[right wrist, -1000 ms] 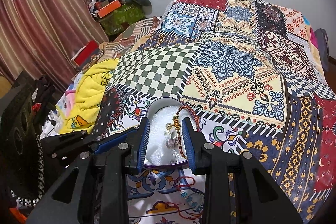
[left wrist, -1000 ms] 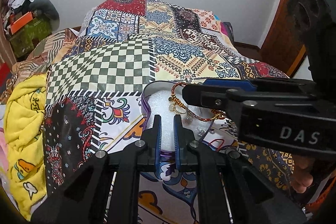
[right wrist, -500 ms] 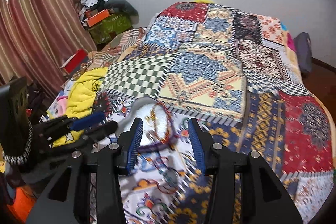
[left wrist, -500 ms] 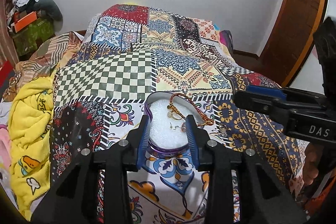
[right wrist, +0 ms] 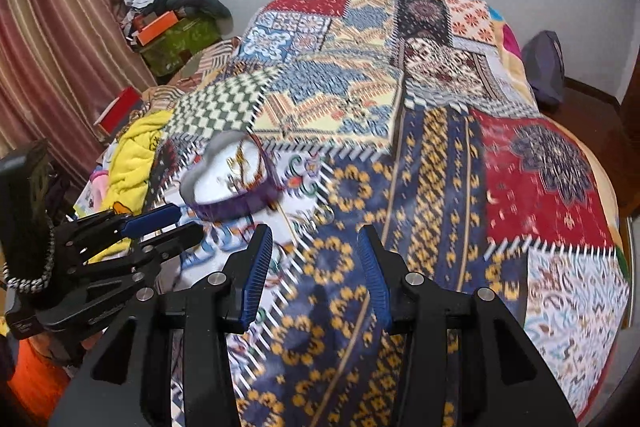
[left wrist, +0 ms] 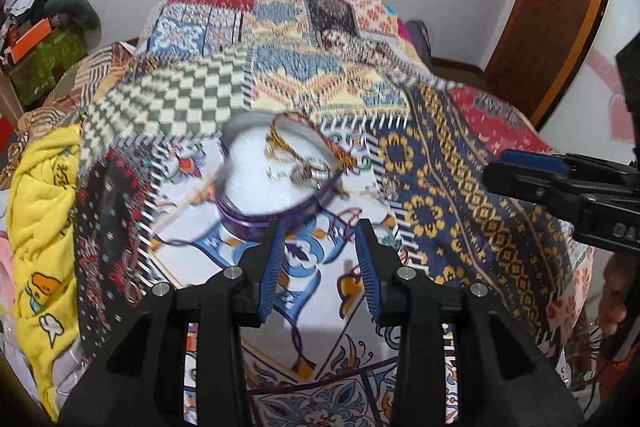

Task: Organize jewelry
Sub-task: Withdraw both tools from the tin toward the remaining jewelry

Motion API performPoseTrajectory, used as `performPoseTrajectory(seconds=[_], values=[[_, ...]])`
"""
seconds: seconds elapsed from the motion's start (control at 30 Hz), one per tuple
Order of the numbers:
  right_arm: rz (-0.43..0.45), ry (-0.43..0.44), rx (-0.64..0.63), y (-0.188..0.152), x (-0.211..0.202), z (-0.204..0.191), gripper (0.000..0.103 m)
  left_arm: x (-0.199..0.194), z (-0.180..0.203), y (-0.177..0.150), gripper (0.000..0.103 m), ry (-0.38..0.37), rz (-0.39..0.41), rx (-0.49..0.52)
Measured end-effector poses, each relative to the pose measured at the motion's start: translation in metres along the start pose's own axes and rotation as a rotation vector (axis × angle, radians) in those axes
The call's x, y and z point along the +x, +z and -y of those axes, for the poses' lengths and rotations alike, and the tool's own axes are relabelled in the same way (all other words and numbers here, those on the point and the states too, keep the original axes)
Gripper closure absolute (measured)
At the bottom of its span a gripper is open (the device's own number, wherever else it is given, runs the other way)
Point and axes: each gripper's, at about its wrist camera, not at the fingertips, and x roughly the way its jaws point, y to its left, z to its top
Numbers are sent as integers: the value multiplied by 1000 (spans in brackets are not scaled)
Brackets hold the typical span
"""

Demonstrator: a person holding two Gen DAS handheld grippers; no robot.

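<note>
Item: jewelry box [left wrist: 276, 183], heart-shaped, purple-walled, white padded inside. Position: centre of the left wrist view, just above the tongs; left of centre in the right wrist view. It rests on the patchwork bedspread [left wrist: 460, 187].

Contents: a red-and-gold braided cord bracelet [left wrist: 316, 139] looped over the far rim, part inside and part hanging over the right edge; small pale and metallic pieces [left wrist: 298, 175] on the padding, too blurred to name.

Outside the box: thin threads or chains [left wrist: 352, 219] lie on the cloth just right of and below the box. What they are cannot be told.

Left gripper [left wrist: 320, 251]: tongs apart, nothing between them, just short of the box's near wall. A second ago they stood nearly together at that wall; their jaws have just been opening, and the box now sits farther up the frame, clear of the blue pads.

Right gripper [right wrist: 316, 267]: tongs apart, empty, over the blue-and-yellow patch at lower centre. A second ago they framed the box and bracelet; their jaws have just been opening, and the box has since slid to the left of that view, well apart from the pads.

Surroundings: yellow blanket [left wrist: 40, 207] at the left edge; striped curtain [right wrist: 52, 39] at upper left.

Assessment: both tools appear to have let go and drawn away, so the bracelet looks deposited. Loose strands beside the box probably remain to be gathered.
</note>
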Motion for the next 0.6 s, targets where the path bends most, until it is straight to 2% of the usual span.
performPoseTrajectory(seconds=[0.27,0.43,0.5,0.6], values=[[-49,4,29,-16,9,14,62,35,2,-4,67,-25,-73,-26],[-70,15,46,-20,18,20,62,47,6,-1,68,-42,-71,-9],[-76,18,42,-20,21,19,62,50,8,1,71,-42,-67,-5],[-85,24,35,-21,25,16,62,56,11,4,81,-52,-64,-3]])
